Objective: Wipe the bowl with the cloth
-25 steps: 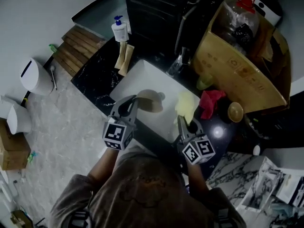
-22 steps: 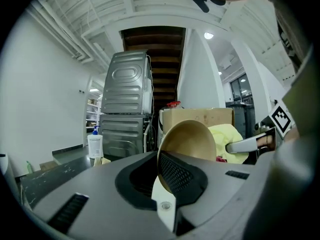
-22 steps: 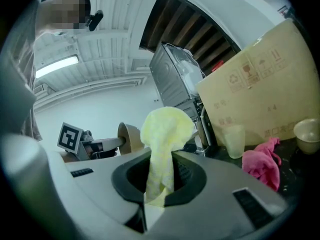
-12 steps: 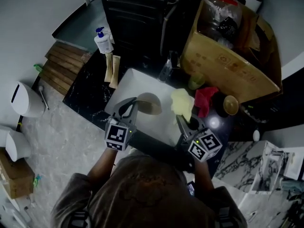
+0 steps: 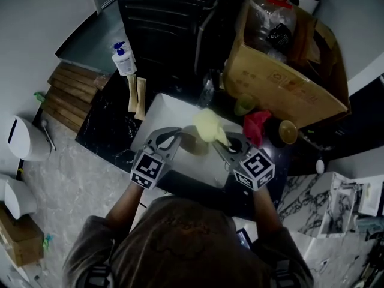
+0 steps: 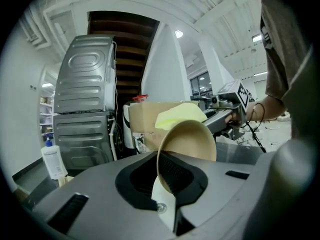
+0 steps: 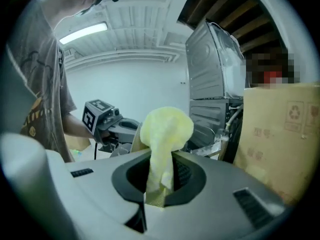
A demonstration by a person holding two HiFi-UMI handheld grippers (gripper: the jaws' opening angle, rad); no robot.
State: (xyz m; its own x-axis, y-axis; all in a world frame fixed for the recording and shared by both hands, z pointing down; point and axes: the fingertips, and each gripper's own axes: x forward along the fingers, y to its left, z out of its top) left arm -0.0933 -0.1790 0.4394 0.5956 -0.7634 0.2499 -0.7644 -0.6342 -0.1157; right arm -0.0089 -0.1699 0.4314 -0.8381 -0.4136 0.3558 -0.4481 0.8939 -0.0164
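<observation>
Bowl (image 6: 187, 141), tan: rim clamped in left hand-held gripper (image 5: 173, 135), tilted on edge above white bench (image 5: 161, 110). Cloth (image 7: 165, 131), yellow: pinched in right hand-held gripper (image 5: 218, 145), bunch standing upward, just beside bowl. Forearms extended, converging.

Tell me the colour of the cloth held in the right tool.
Pale yellow. The cloth shows best in the right gripper view.

The cloth (image 7: 166, 129) pinched in the right claw (image 7: 160, 181) looked soft, nubbly fabric; the bowl (image 6: 192, 140) in the left claw (image 6: 167, 184), smooth and matt.
</observation>
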